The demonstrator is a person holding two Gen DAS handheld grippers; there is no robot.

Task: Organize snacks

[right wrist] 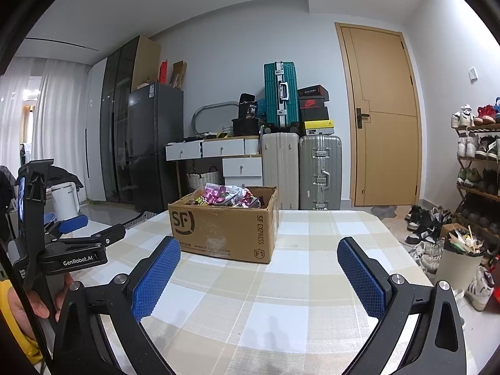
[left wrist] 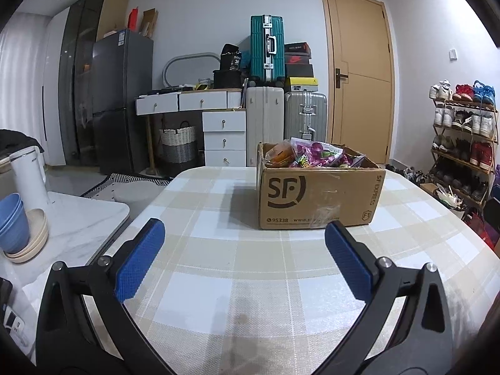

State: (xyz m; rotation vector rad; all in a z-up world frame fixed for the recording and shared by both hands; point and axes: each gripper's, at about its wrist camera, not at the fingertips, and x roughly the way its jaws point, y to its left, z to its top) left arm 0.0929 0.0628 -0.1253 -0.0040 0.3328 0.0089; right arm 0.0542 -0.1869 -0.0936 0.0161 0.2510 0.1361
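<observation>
On the checked worktop (left wrist: 237, 281), both the left gripper (left wrist: 244, 262) and right gripper (right wrist: 258, 276) are hovering with jaws released, facing the snack-filled cardboard box (left wrist: 318, 197).

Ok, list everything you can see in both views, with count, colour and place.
box: one, brown cardboard, on the table, open
snack packets: several, mostly pink and orange, inside the box
table: one, beige and white checked cloth
bowls: a stack, blue, on cream plates, side counter at left
kettle: one, white, behind the bowls
fridge: one, dark grey, back left
drawers: white, back wall
suitcases: three, one teal on top, white and silver below
door: one, tan, shut
shoe rack: one, full, right
left tool: blue pads, open
right tool: blue pads, open
</observation>
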